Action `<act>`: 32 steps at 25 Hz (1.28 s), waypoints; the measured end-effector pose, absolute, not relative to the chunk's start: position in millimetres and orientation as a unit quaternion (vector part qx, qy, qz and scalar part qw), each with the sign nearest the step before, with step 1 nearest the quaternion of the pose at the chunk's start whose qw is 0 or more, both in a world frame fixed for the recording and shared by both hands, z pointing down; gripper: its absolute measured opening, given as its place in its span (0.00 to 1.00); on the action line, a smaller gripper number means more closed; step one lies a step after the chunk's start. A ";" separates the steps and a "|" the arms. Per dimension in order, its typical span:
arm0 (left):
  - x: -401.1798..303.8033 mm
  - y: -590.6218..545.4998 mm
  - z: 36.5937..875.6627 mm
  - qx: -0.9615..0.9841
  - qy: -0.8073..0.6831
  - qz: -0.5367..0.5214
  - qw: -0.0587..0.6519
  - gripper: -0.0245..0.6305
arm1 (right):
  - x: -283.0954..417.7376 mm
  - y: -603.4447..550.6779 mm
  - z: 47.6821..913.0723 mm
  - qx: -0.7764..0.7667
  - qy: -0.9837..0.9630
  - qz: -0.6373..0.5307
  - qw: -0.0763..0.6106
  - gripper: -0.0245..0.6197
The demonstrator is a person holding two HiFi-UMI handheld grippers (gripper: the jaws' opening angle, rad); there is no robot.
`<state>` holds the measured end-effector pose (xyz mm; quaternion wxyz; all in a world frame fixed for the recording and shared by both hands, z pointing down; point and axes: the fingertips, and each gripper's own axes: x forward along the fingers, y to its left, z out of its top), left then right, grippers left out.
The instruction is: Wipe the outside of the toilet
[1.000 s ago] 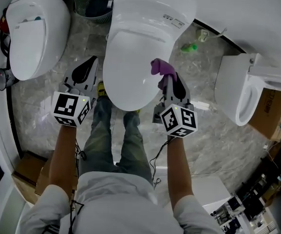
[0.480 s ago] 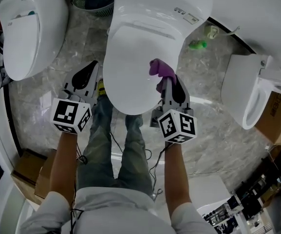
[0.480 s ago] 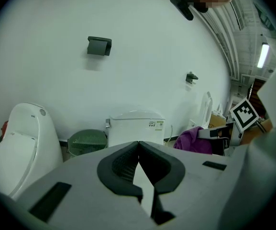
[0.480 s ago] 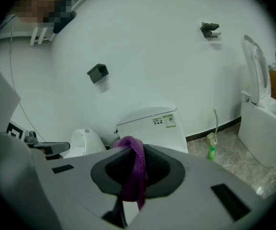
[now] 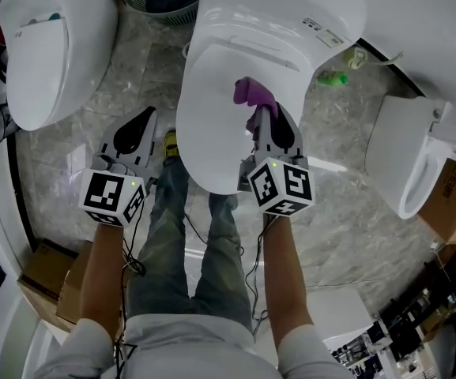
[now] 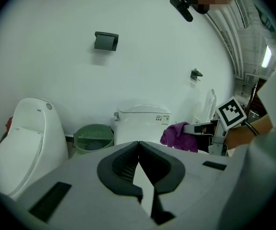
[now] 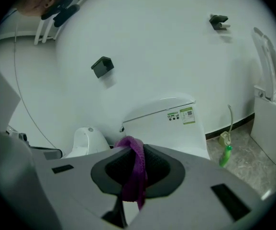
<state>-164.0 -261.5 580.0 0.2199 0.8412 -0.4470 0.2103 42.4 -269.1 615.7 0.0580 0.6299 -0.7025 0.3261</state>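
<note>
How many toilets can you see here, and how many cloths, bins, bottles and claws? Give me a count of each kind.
Toilets: 3
Purple cloth: 1
Green bin: 1
Green bottle: 1
Claws: 2
Total: 8

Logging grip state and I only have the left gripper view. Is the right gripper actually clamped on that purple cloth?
Observer: Yes. The right gripper view shows the right gripper with its jaws shut on the purple cloth, which hangs down between them.
Operator: Where's the cloth relative to the toilet?
Observer: The head view puts it over the closed toilet lid. I can't tell if it touches.
Operator: And the left gripper?
Observer: In the head view the left gripper is over the floor, left of the lid and apart from it.
</note>
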 end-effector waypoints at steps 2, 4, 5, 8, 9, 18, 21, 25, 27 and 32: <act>-169.9 -263.0 582.3 0.839 -0.449 0.213 0.222 0.06 | 28.8 -282.2 621.2 0.621 -0.711 0.326 0.055 0.13; -174.1 -264.0 585.6 0.838 -0.450 0.214 0.223 0.06 | 16.3 -294.3 626.9 0.613 -0.717 0.329 0.051 0.13; -175.8 -264.7 587.4 0.838 -0.450 0.214 0.224 0.06 | 9.7 -300.0 630.3 0.609 -0.720 0.331 0.050 0.13; -179.8 -268.5 592.3 0.835 -0.450 0.218 0.228 0.06 | -9.7 -316.4 642.5 0.596 -0.728 0.335 0.051 0.13; -181.0 -269.7 594.1 0.835 -0.451 0.219 0.229 0.06 | -15.9 -321.7 646.6 0.592 -0.730 0.337 0.050 0.13; -187.5 -275.9 614.6 0.831 -0.449 0.227 0.235 0.06 | -51.6 -349.5 692.4 0.569 -0.740 0.352 0.070 0.13; -186.0 -275.4 620.6 0.831 -0.448 0.228 0.239 0.06 | -46.7 -350.4 707.6 0.575 -0.730 0.360 0.086 0.13; -179.0 -271.3 628.7 0.832 -0.441 0.235 0.243 0.06 | -30.8 -350.3 722.5 0.586 -0.717 0.363 0.104 0.12; -174.8 -270.8 630.4 0.832 -0.438 0.237 0.244 0.06 | -17.7 -351.0 724.7 0.597 -0.710 0.357 0.112 0.12; -160.8 -267.8 634.5 0.837 -0.429 0.239 0.242 0.06 | 23.3 -346.1 732.7 0.640 -0.673 0.340 0.149 0.13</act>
